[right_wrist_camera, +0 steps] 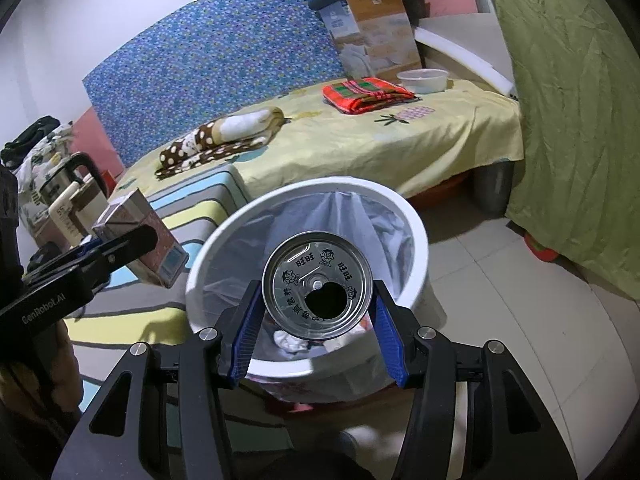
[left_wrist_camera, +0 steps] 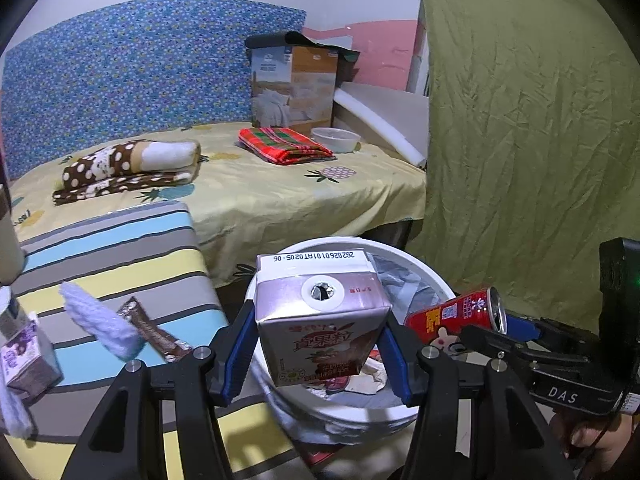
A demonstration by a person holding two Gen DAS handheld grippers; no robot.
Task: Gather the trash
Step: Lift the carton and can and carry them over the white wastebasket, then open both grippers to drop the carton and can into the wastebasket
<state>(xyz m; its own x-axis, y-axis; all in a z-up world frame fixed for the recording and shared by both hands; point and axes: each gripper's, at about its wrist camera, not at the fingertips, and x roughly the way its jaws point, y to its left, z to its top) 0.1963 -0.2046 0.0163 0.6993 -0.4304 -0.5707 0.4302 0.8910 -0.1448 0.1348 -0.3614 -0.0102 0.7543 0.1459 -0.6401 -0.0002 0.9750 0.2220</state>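
Your left gripper (left_wrist_camera: 316,344) was clamped on a pinkish drink carton (left_wrist_camera: 320,316), blue pads pressed on both its sides, the punched foil hole facing the camera. You held it above the near rim of the white bin (left_wrist_camera: 424,268). Your right gripper (right_wrist_camera: 318,316) was closed on a red can (left_wrist_camera: 460,314), its silver top with the open mouth turned toward the right wrist camera, also above the bin and just right of the carton. The bin had a clear liner and some crumpled paper and wrappers at the bottom.

Left of the bin lay a striped cushion (left_wrist_camera: 120,248). On it were a brown snack wrapper (left_wrist_camera: 154,330), a white fuzzy scrap (left_wrist_camera: 100,324) and a small purple carton (left_wrist_camera: 24,356) at its left edge.

Beyond the bin stood the bed with a yellow sheet (left_wrist_camera: 280,196). On it were a brown spotted blanket (left_wrist_camera: 128,168), a red plaid cloth (left_wrist_camera: 284,144), a plastic bowl (left_wrist_camera: 336,138) and a cardboard box (left_wrist_camera: 296,88). A green curtain (left_wrist_camera: 520,120) hung right of the bin.
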